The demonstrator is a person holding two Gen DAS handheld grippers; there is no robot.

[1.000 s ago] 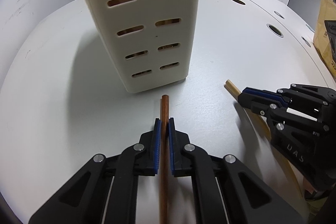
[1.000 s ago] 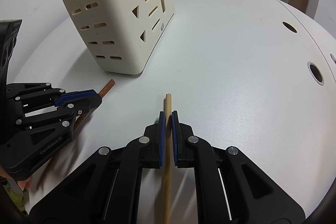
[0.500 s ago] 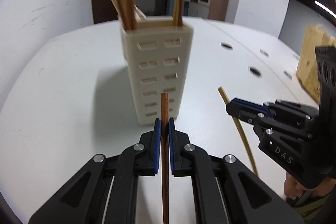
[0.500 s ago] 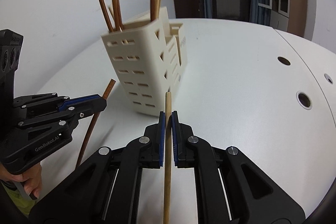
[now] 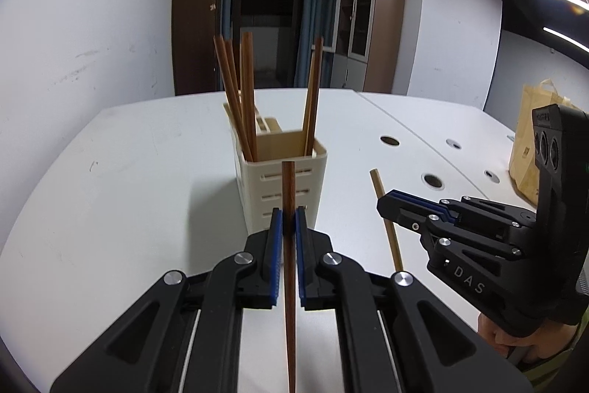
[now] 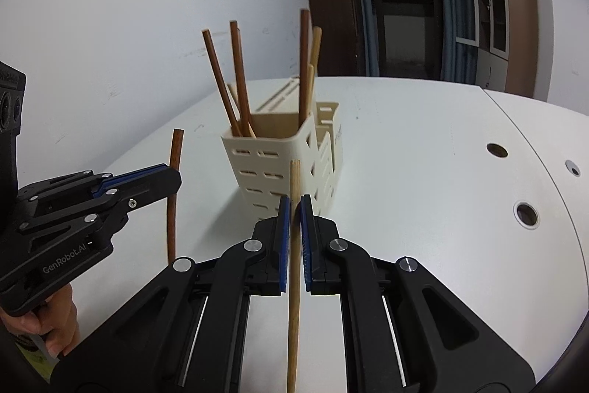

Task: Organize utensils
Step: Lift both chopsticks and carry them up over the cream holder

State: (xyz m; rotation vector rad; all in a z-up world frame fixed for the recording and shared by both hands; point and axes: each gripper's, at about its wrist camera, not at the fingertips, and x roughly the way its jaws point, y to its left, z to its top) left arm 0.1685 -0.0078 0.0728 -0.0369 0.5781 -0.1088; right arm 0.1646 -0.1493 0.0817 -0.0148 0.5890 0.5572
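Cream slotted utensil holder (image 5: 282, 186) stands upright on the white table (image 5: 129, 179), several dark and light chopsticks (image 5: 235, 98) already leaning inside its tall front compartment. Left gripper (image 5: 288, 231) hovers just in front of the holder, jaws closed tight on a dark brown chopstick (image 5: 289, 245) whose tip points up at the holder's slotted front face. Right gripper (image 6: 293, 220) sits to the right of the holder's front, also clamped, pinching a light bamboo chopstick (image 6: 293, 264) near its upper end, tip level with the holder's wall. Both held sticks are off the table, near the holder but not touching it. A brown paper bag (image 5: 530, 150) sits far right of the holder, well apart.
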